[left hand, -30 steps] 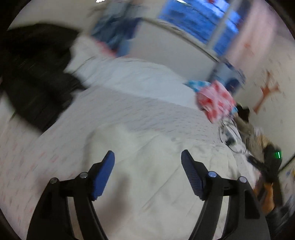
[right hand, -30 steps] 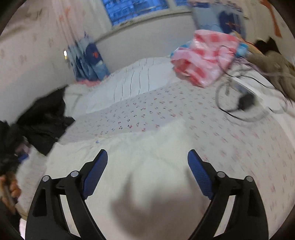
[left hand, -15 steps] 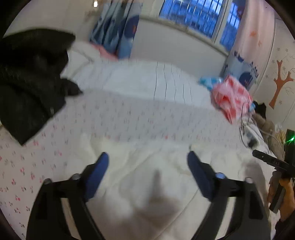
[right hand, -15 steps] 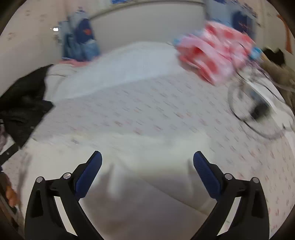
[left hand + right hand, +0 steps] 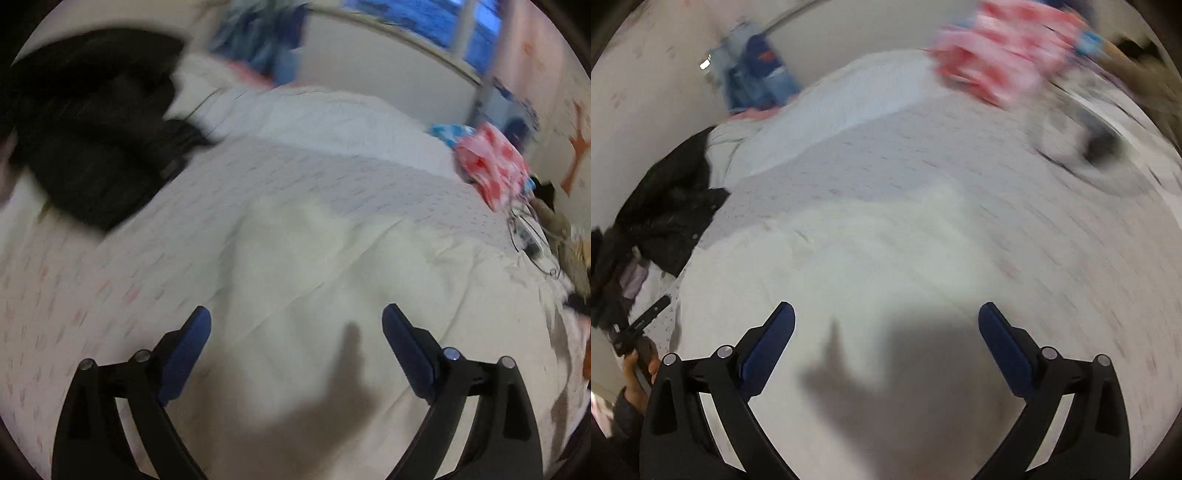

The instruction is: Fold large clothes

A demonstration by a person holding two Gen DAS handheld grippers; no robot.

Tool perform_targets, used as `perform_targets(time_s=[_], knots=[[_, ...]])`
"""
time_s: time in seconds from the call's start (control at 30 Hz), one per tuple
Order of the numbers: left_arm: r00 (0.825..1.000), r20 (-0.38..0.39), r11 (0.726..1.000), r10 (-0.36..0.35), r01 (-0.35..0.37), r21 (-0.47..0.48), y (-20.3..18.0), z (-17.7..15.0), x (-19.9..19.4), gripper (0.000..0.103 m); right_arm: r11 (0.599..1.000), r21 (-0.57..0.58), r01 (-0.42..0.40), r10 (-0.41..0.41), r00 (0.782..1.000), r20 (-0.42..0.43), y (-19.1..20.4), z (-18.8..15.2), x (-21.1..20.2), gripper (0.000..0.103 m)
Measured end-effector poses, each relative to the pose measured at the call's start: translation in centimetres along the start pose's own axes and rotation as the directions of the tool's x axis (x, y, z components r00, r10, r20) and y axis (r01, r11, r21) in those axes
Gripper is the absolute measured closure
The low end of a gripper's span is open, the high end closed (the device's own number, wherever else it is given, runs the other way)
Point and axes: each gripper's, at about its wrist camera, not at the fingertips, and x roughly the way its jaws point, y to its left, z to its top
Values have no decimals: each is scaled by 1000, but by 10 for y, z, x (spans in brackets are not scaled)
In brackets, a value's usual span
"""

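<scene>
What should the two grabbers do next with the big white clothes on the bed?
Probably lower both and pinch an edge. The left gripper and right gripper are open and empty above the cream-white garment, which lies spread on the bedsheet, not yet gripped.

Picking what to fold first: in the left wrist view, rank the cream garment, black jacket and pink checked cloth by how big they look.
1. cream garment, nearest the camera, so its lead is partly nearness.
2. black jacket, also large, though blurred and farther off.
3. pink checked cloth, smallest, but farthest away and crumpled.
</scene>
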Motion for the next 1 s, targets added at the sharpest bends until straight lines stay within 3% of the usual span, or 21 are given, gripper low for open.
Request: perform_targets(time_s=[0.07,0.13,0.2,0.27,0.3,0.33,0.37,0.43,0.47,0.5,0.53,0.57,0.63,0.7,0.8,0.87,0.9,0.93,1.0], knots=[[995,-90,994,-51,42,-103,34,-21,3,13,995,98,-19,25,998,-64,-31,-23,0,7],[982,-144,980,-123,97,-175,48,-38,6,13,972,214,-94,124,984,-128,-57,-48,11,7],[957,-184,957,-224,180,-226,48,-55,10,13,943,267,-198,243,958,-150,-62,-63,25,6],[924,-219,940,-314,271,-207,24,-65,12,13,899,289,-330,375,920,-116,-54,-68,32,6],[911,-237,937,-337,302,-175,9,-67,11,12,848,311,-430,479,872,-99,-50,-67,36,6],[915,-245,945,-321,293,-143,0,-68,10,8,844,301,-444,490,866,-97,-42,-64,39,6],[927,-260,963,-270,254,-94,-13,-68,13,7,884,278,-375,420,899,-124,-38,-63,45,6],[921,-296,967,-254,234,-102,-20,-68,22,7,882,310,-355,411,902,-135,-38,-61,58,8],[917,-295,961,-270,241,-133,-18,-67,23,7,859,337,-385,437,895,-93,-40,-59,57,13],[907,-290,949,-304,263,-175,-14,-65,21,14,835,350,-424,468,882,-47,-40,-57,53,28],[902,-286,941,-325,279,-192,-12,-64,17,27,844,337,-418,454,891,-32,-39,-58,47,54],[898,-290,939,-331,285,-191,-11,-62,12,33,858,314,-406,436,900,-27,-37,-58,43,67],[883,-296,928,-365,319,-194,-7,-61,0,52,861,275,-428,449,893,-17,-31,-61,32,76],[871,-300,919,-389,345,-190,-6,-60,-19,61,861,225,-457,471,882,-11,-19,-65,15,77],[882,-274,924,-382,357,-140,-6,-60,-56,67,849,186,-496,507,862,-15,-6,-84,-6,77],[884,-284,929,-370,342,-145,4,-72,-60,67,861,215,-461,480,876,-44,-9,-100,-2,66],[882,-299,930,-365,333,-155,12,-76,-55,65,875,261,-408,437,897,-64,-22,-110,9,53],[880,-299,927,-369,326,-185,21,-82,-52,60,860,316,-400,439,897,-58,-34,-119,12,48],[881,-267,908,-392,325,-263,34,-91,-48,50,814,363,-453,488,873,-7,-41,-125,11,46]])
